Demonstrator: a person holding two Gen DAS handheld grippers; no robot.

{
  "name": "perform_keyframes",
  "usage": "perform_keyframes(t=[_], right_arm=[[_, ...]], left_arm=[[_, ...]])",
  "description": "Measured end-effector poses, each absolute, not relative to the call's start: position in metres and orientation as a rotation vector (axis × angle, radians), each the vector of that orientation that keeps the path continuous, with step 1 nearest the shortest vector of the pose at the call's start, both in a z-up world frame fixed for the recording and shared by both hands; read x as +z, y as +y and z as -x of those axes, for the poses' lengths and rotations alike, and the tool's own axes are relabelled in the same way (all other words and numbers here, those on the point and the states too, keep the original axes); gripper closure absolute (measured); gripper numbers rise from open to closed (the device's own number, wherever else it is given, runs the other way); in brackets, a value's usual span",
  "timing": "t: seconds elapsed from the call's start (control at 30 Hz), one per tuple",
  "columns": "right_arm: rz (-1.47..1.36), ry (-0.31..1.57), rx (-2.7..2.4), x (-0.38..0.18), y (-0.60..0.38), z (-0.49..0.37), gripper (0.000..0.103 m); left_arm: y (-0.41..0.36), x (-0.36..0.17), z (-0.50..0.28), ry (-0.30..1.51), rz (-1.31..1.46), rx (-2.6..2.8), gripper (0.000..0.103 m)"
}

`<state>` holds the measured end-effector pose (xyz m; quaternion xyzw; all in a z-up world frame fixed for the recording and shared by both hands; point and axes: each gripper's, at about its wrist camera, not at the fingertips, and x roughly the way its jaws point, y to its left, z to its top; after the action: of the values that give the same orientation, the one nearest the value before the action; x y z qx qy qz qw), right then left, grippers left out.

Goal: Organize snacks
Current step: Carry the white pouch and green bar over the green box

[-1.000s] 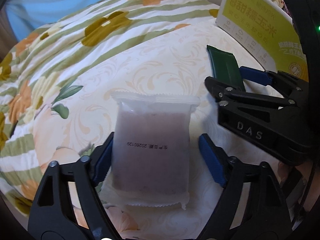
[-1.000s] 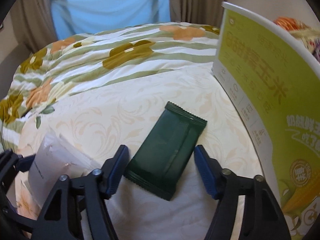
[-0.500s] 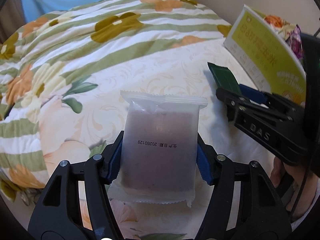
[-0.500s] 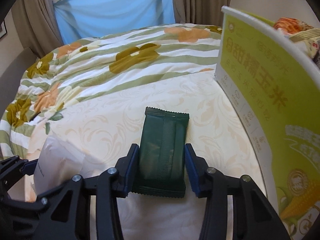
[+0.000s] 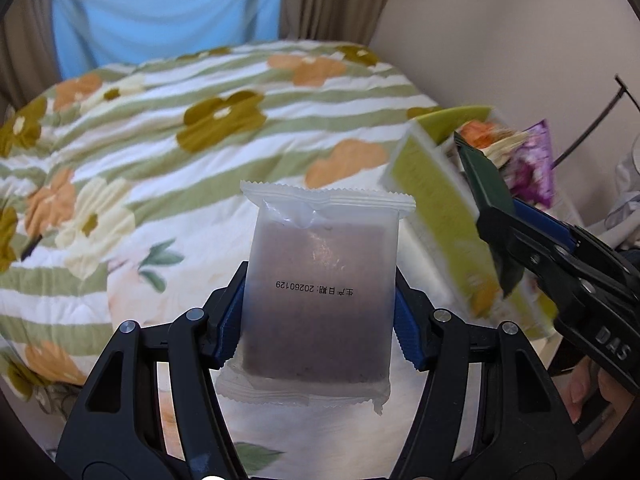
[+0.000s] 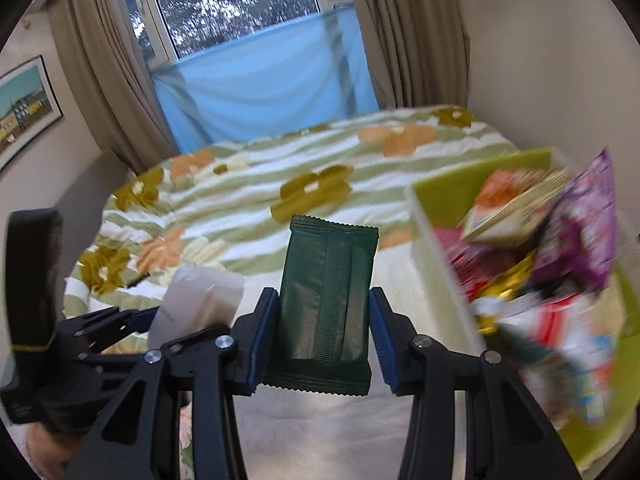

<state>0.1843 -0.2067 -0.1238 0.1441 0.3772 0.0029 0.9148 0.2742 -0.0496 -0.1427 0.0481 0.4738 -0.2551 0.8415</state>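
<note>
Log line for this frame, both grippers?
left gripper: shut on white pack | right gripper: shut on green pack | both lifted off bed | box: right

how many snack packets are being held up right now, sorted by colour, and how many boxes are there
Frosted white packet: 1, in the left tool
Dark green packet: 1, in the right tool
Yellow-green box of snacks: 1
Total: 3, not counting the blurred packets inside the box.
</note>
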Motion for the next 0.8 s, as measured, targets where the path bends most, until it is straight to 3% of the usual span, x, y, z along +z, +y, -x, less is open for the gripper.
perform_keyframes(t=[0.3,0.73,0.77,0.8], right_arm=[[-0.285,0.762,0.0,-0.092,-0.321,-0.123,0.061],[-0.307,0.771,-0.033,-0.092,-0.468,-0.069,0.061],[-0.311,0.773,-0.033,-0.093,-0.472,-0.068,0.061],[-0.317,0.777,-0.032,-0.094,-0.477,-0.066,0.061]], left_arm=[[-0.169,-0.091,-0.218,0.939,-0.075,-0.583,0.043],[-0.35,-0.122,-0.169,1.032,-0.076,-0.619,0.043],[-0.359,-0.125,-0.167,1.029,-0.092,-0.608,0.04],[-0.366,-0.126,-0.167,1.024,-0.111,-0.59,0.031]])
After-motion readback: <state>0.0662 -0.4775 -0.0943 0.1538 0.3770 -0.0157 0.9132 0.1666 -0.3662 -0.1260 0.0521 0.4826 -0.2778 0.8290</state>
